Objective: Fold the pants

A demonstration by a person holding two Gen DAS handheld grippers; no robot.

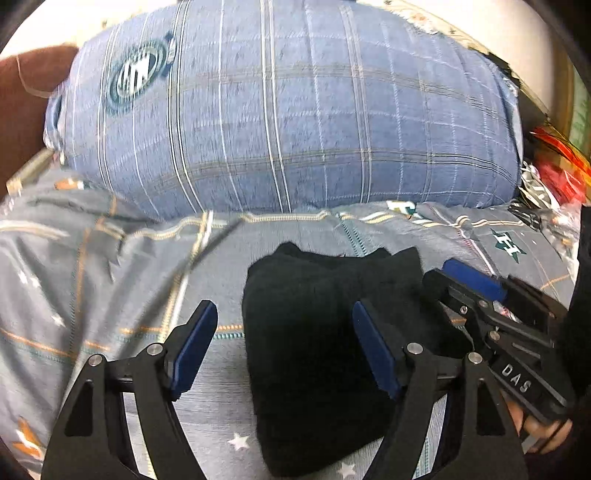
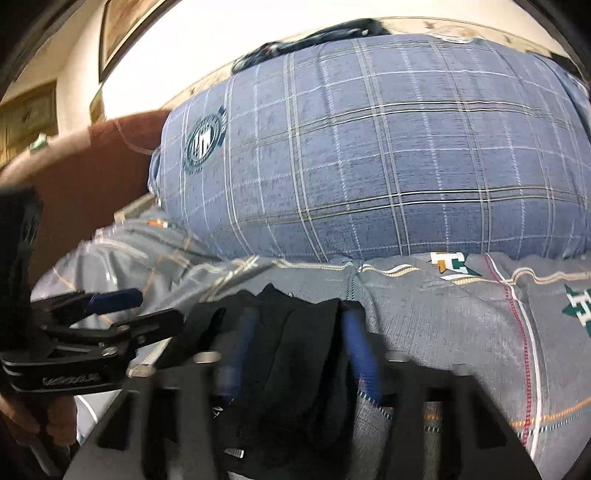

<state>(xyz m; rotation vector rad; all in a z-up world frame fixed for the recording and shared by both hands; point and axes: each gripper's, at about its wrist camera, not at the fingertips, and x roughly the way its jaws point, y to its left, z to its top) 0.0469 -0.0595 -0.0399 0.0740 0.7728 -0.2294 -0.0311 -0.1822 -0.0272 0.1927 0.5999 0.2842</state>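
The black pants (image 1: 317, 354) lie folded into a compact bundle on the grey patterned bedsheet (image 1: 110, 295). My left gripper (image 1: 282, 321) is open just above the bundle's left edge; its right finger is over the cloth and its left finger over the sheet. My right gripper (image 1: 448, 273) comes in from the right at the bundle's right edge. In the right wrist view the right gripper (image 2: 301, 332) is open, its blue fingers (image 2: 360, 350) on either side of the pants (image 2: 295, 362). The left gripper (image 2: 147, 306) shows at the left.
A large blue plaid pillow (image 1: 288, 110) lies across the bed right behind the pants. A brown cushion (image 2: 92, 166) sits at the left. Red and patterned clutter (image 1: 554, 173) lies at the right edge of the bed. A framed picture (image 2: 122, 26) hangs on the wall.
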